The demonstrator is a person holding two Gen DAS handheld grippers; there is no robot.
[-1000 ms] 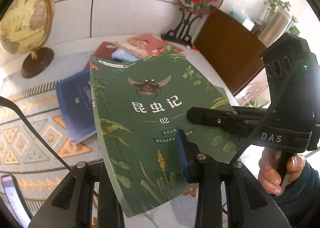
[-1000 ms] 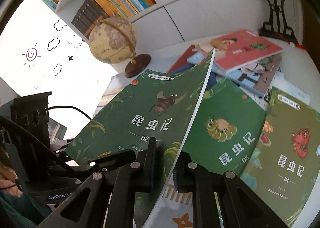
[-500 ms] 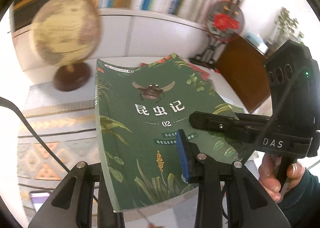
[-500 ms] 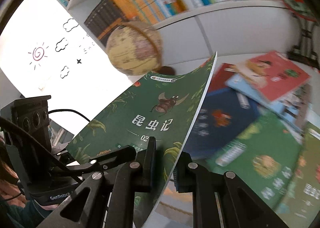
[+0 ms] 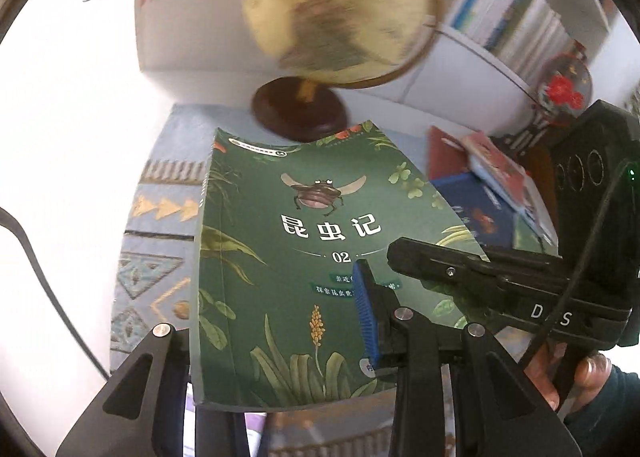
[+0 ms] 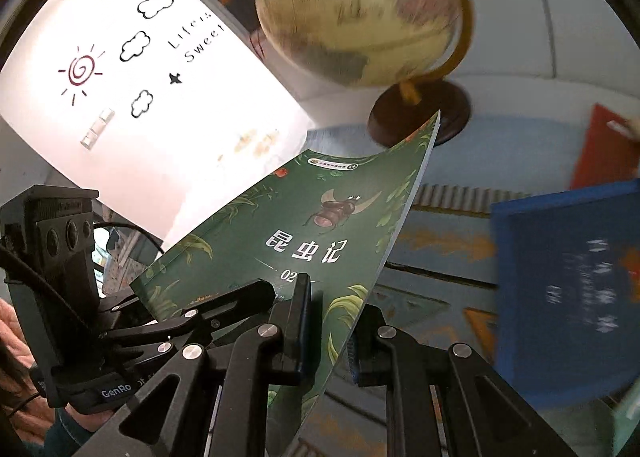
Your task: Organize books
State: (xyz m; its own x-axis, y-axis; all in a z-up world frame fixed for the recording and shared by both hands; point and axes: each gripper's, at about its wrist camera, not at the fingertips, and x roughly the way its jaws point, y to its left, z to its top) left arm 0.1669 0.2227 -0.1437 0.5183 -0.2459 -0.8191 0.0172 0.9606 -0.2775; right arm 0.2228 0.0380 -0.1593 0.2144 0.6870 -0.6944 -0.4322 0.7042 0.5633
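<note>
A green paperback with a beetle and "02" on its cover (image 5: 304, 257) hangs above the table, held by both grippers. My left gripper (image 5: 260, 321) is shut on its near edge, blue pad on the cover, the other finger hidden under the book. From the right, the right gripper's upper finger (image 5: 440, 269) lies on the cover. In the right wrist view my right gripper (image 6: 332, 329) is shut on the green book (image 6: 312, 241), which bends upward; the left gripper's fingers (image 6: 224, 305) clamp its lower left corner.
A blurred globe (image 5: 340, 9) on a dark round base (image 5: 300, 113) stands just behind the book. A blue book (image 6: 568, 289) and red books (image 5: 492, 153) lie to the right on the patterned cloth (image 5: 152, 249). Behind them is a bookshelf (image 5: 508, 13).
Both grippers carried the green book leftward across the table, towards the globe, which now looms close. The pile of other books slid off to the right of both views. The grips stayed the same.
</note>
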